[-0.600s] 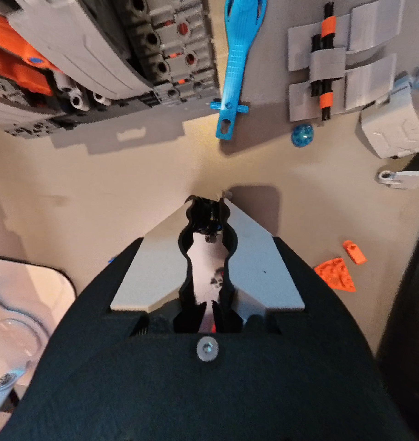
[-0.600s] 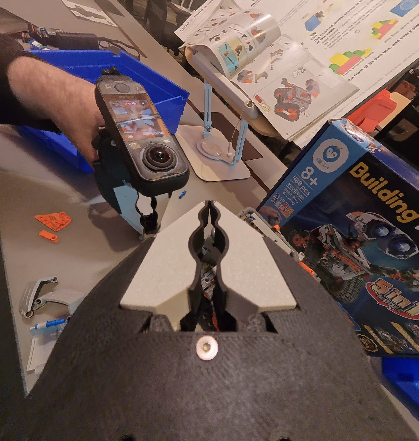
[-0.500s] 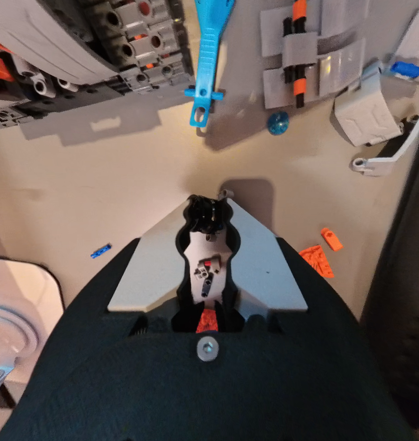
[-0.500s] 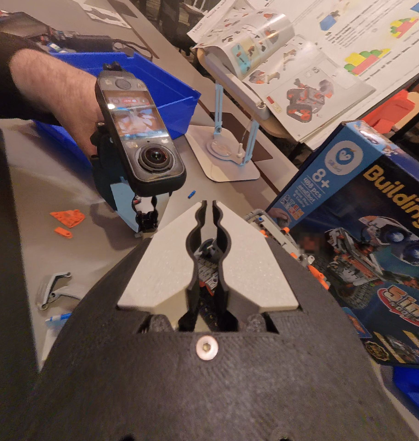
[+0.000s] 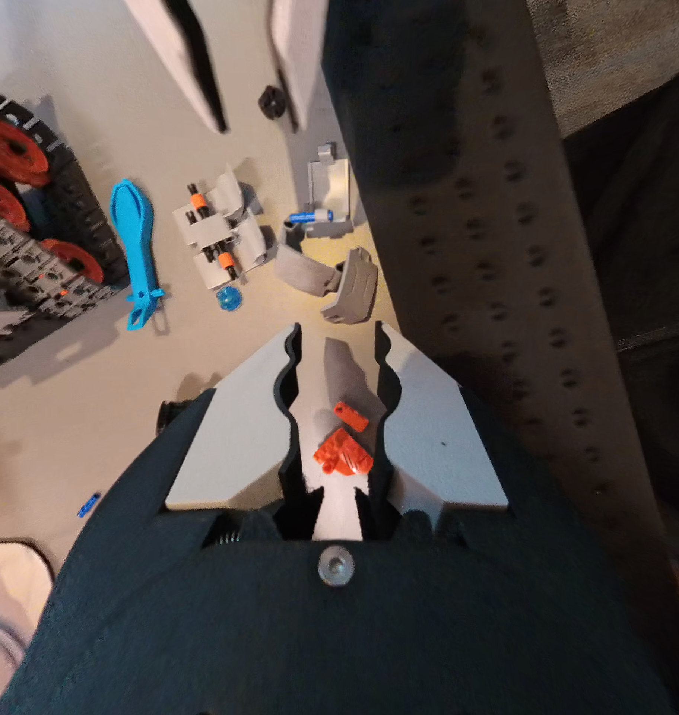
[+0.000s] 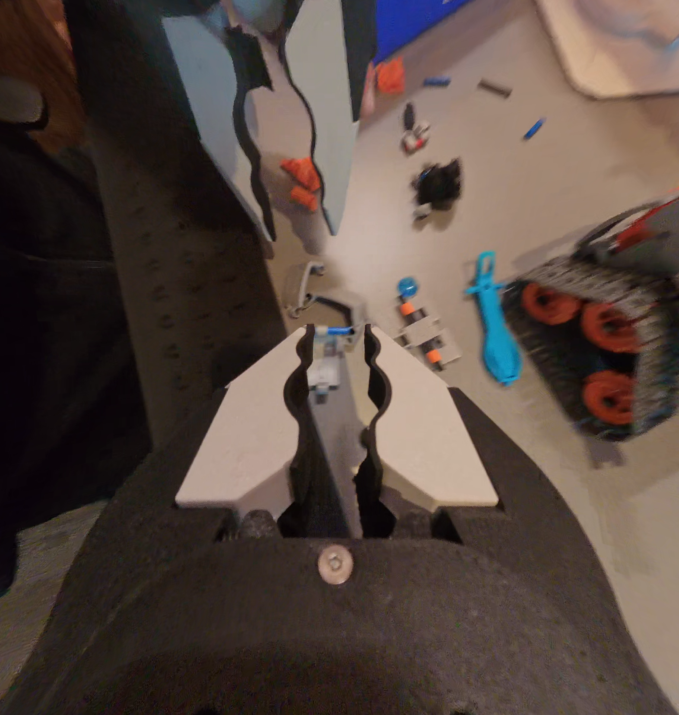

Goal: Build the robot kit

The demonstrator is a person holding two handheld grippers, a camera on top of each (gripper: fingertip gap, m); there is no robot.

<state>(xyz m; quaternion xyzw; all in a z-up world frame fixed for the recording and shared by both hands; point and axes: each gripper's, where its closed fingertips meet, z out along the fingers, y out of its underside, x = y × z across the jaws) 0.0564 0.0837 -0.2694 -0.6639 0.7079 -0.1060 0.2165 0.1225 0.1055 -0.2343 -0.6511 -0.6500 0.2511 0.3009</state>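
My left gripper (image 5: 337,329) is open and points down at the table. Two small orange pieces (image 5: 345,441) lie on the table between its fingers, untouched. A small black part (image 5: 167,412) lies just left of it, half hidden behind the left finger; it also shows in the right wrist view (image 6: 438,185). My right gripper (image 6: 337,329) is open and empty, its tips over a grey panel with a blue pin (image 6: 332,332). Each gripper shows in the other's view: the left gripper (image 6: 301,232) and the right gripper (image 5: 258,129).
A tracked model with orange wheels (image 5: 39,232) stands at the left. Beside it lie a blue tool (image 5: 134,247), a grey panel assembly with orange bushings (image 5: 221,236), a clear blue ball (image 5: 228,300) and curved grey panels (image 5: 330,271). A black perforated strip (image 5: 485,271) runs along the right. Some 8 centimetres of space lies between my two pairs of fingers.
My left gripper opened, let go of the small black part and moved right over the orange pieces. My right gripper swung down from the box towards the table and opened.
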